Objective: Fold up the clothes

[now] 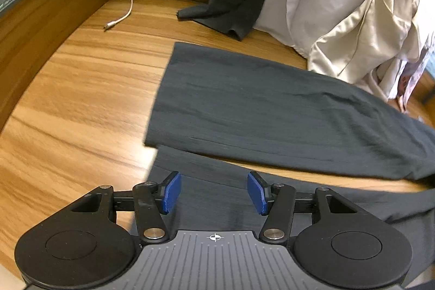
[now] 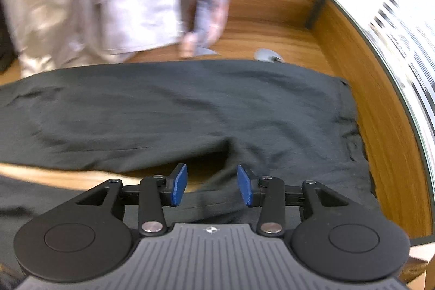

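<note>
**Dark trousers spread flat, both grippers open above the near leg**

The left gripper is held with jaws apart, nothing between the pads; the near leg's hem end lies directly beneath it. The dark trousers are laid on the wooden tabletop, long axis running left to right, the far leg parted from the near one by a strip of bare wood. A pile of pale clothes is heaped behind. The right gripper is likewise open and empty, hovering over the crotch where the legs meet. The hem is judged nearer the left gripper, the waist end nearer the right.
</note>
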{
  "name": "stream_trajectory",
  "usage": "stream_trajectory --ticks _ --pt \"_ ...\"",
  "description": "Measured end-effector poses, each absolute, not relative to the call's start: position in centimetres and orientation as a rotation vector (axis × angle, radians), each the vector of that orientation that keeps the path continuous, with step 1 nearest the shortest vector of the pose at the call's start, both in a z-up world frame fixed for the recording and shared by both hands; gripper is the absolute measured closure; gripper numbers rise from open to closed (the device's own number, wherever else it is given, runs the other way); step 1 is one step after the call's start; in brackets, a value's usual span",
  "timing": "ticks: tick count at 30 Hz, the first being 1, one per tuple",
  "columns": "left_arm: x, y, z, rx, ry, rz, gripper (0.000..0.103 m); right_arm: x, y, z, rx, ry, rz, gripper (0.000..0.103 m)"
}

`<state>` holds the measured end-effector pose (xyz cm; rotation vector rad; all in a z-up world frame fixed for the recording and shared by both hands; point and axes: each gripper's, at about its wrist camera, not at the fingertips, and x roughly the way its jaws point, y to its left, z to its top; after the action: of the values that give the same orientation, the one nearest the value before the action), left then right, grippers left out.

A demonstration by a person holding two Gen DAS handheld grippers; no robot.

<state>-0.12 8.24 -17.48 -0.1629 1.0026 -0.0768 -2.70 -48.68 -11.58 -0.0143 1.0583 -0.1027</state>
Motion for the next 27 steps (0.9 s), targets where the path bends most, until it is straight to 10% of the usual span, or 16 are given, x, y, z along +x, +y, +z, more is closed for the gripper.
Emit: stream_trajectory --ticks 27 --pt "-0.2 11.6 -16.6 0.203 0.934 -0.414 0.042 3.8 -12.9 -15.2 -0.287 0.924 0.999 0.057"
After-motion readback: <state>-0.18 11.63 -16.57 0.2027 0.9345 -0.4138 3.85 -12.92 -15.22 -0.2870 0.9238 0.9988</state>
